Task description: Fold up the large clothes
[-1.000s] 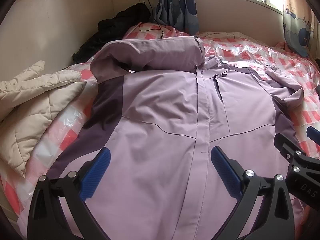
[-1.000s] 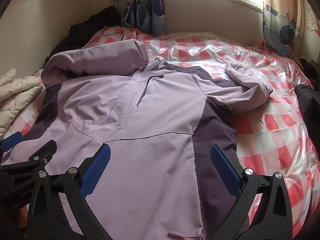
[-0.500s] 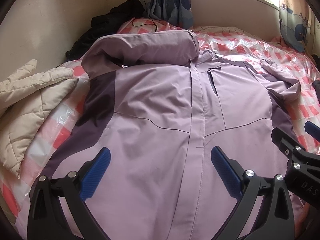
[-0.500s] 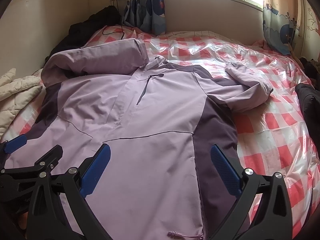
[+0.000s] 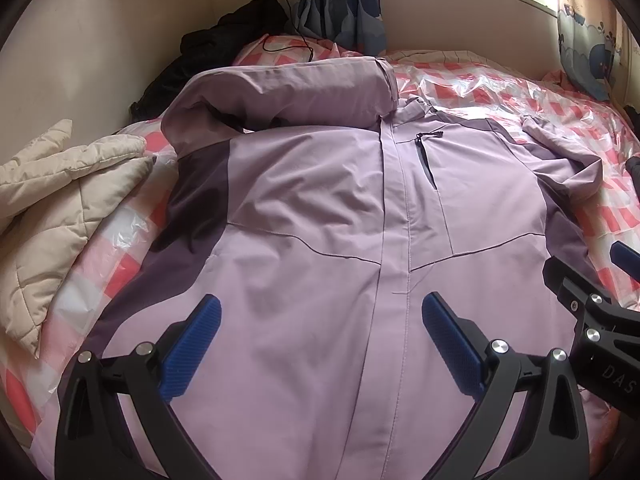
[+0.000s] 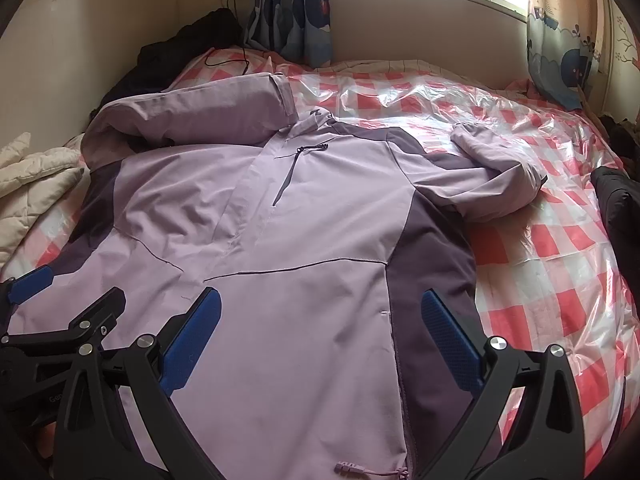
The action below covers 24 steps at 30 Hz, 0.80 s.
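The bed [image 6: 552,264] wears a red-and-white checked cover under clear plastic. A lilac jacket [image 6: 280,240] lies spread across it, front up, one sleeve folded over the chest. A cream quilt [image 5: 60,208] and dark clothes [image 5: 224,40] sit along the wall side.

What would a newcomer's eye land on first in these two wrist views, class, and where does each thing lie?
First, the lilac jacket, spread front-up across the pink checked bedspread, one sleeve folded over its chest and the other bent out to the side. Next, the open left gripper and right gripper, poised above its hem. Then the cream quilted garment beside it.
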Motion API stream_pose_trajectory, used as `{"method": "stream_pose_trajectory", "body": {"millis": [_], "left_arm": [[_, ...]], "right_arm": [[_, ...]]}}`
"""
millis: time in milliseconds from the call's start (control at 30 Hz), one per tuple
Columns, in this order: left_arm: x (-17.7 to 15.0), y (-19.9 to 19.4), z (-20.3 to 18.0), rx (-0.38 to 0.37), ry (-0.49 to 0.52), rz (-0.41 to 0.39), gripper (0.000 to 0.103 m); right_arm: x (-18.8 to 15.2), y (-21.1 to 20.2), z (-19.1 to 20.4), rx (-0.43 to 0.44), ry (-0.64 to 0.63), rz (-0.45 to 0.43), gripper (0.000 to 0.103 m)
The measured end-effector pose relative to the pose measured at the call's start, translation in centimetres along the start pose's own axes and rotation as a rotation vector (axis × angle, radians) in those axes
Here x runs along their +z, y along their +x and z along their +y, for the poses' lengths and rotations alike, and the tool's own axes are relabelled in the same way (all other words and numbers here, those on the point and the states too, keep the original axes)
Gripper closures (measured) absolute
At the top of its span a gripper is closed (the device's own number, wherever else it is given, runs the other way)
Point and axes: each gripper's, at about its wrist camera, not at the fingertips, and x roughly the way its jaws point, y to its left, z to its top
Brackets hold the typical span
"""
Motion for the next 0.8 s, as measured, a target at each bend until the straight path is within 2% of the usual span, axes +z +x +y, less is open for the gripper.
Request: {"method": "stream_pose_trajectory", "body": {"millis": [433, 800], "left_arm": [[-0.14, 0.53, -0.38, 0.016, 0.010, -0.019, 0.006], [0.18, 0.32, -0.21, -0.011, -0.024, -0.039, 0.006]], "right_arm": [[-0.45, 0.64, -0.17, -0.009, -0.005, 0.019, 0.006], [-0.31, 0.60, -0.39, -0.009, -0.002, 0.020, 0.006]]}}
